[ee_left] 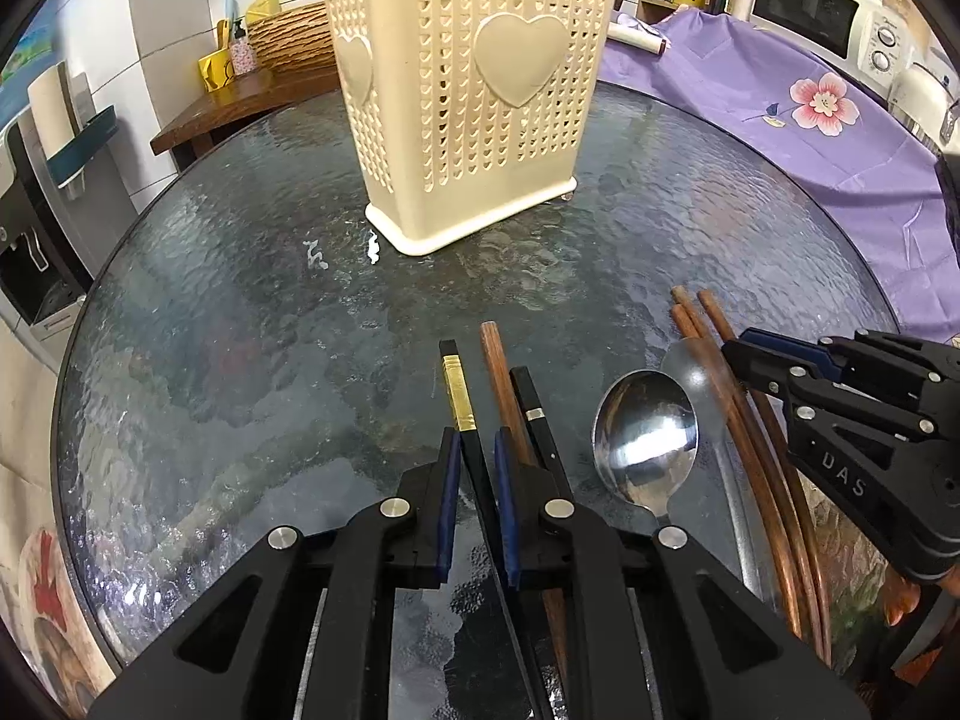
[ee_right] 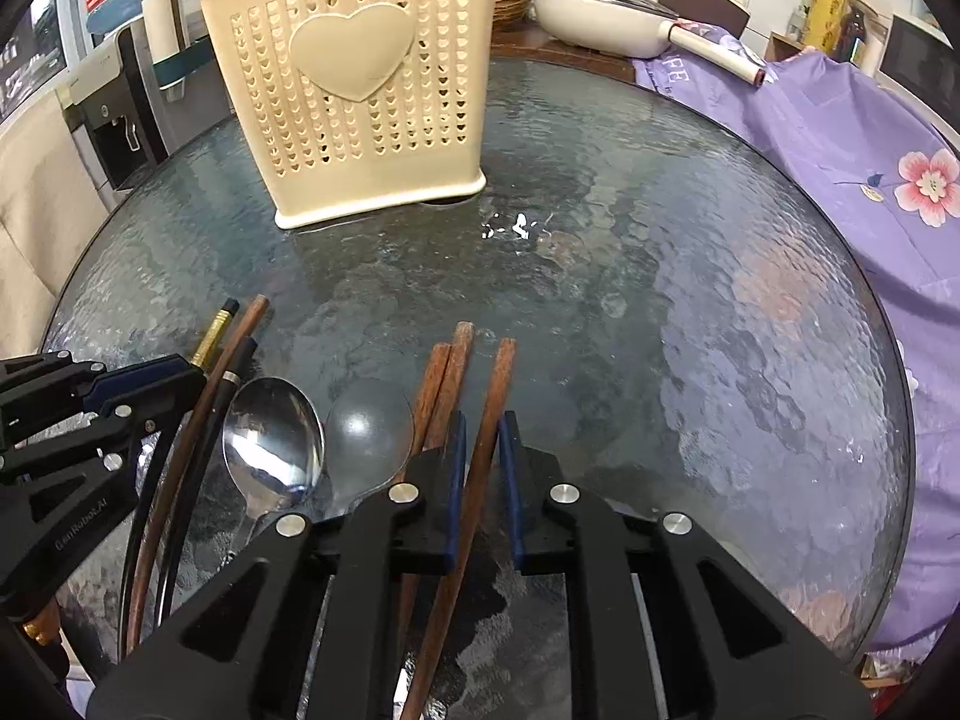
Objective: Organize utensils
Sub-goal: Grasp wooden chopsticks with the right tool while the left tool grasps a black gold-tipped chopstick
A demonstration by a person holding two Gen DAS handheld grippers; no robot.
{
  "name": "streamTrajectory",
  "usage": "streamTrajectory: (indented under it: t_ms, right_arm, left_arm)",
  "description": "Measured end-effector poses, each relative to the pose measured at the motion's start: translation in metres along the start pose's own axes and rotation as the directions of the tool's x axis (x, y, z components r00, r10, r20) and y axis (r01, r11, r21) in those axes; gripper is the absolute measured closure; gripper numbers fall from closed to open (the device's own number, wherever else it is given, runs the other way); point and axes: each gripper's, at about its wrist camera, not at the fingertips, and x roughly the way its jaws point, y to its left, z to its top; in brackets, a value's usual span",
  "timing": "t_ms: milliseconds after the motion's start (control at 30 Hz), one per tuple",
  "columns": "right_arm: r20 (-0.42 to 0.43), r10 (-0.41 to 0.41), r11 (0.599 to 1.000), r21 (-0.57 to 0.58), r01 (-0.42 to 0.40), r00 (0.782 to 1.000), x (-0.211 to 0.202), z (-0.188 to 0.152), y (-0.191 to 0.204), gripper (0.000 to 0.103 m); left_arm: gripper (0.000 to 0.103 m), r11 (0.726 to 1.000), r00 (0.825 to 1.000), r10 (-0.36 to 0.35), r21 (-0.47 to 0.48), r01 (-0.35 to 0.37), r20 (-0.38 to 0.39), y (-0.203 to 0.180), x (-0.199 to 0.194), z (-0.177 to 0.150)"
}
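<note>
Currently, left gripper: jaws are clamped on the gold-banded black chopstick.
Right gripper: jaws are pinched on a brown wooden chopstick.
Steel spoon: seen lying on the glass table, between both jaw pairs.
Cream utensil basket: placed upright, well ahead of the jaws.

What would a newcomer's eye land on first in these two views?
First, the tall cream holder with heart cut-outs, standing upright at the far side of the glass table. Next, the shiny spoon lying near the front edge among the chopsticks. Each claw has one stick between its pads: the left claw a black chopstick with a gold band, the right claw a brown chopstick.
</note>
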Motion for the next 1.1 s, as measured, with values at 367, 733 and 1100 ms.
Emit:
streamTrajectory:
  t_ms: [367, 733, 1100]
  right_arm:
    - [-0.006, 0.001, 1.0, -0.028, -0.001, 1.0, 0.0016, 0.002, 0.0033, 0.093]
    - [-0.011, 0.007, 0.999, -0.041, -0.007, 1.0, 0.0013, 0.0028, 0.0053, 0.095]
    - [-0.004, 0.029, 0.999, -0.034, -0.029, 1.0, 0.0033, 0.0061, 0.0022, 0.095]
  left_arm:
    - [0.094, 1.0, 1.0, 0.007, 0.014, -0.007, 0.0, 0.0009, -0.0003, -0.0014]
    - [0.096, 1.0, 1.0, -0.017, -0.004, 0.017, -0.004, 0.0026, 0.0005, 0.0004]
    - [0.096, 0.999, 0.999, -0.037, -0.022, 0.037, -0.005, 0.0062, 0.0037, 0.0052]
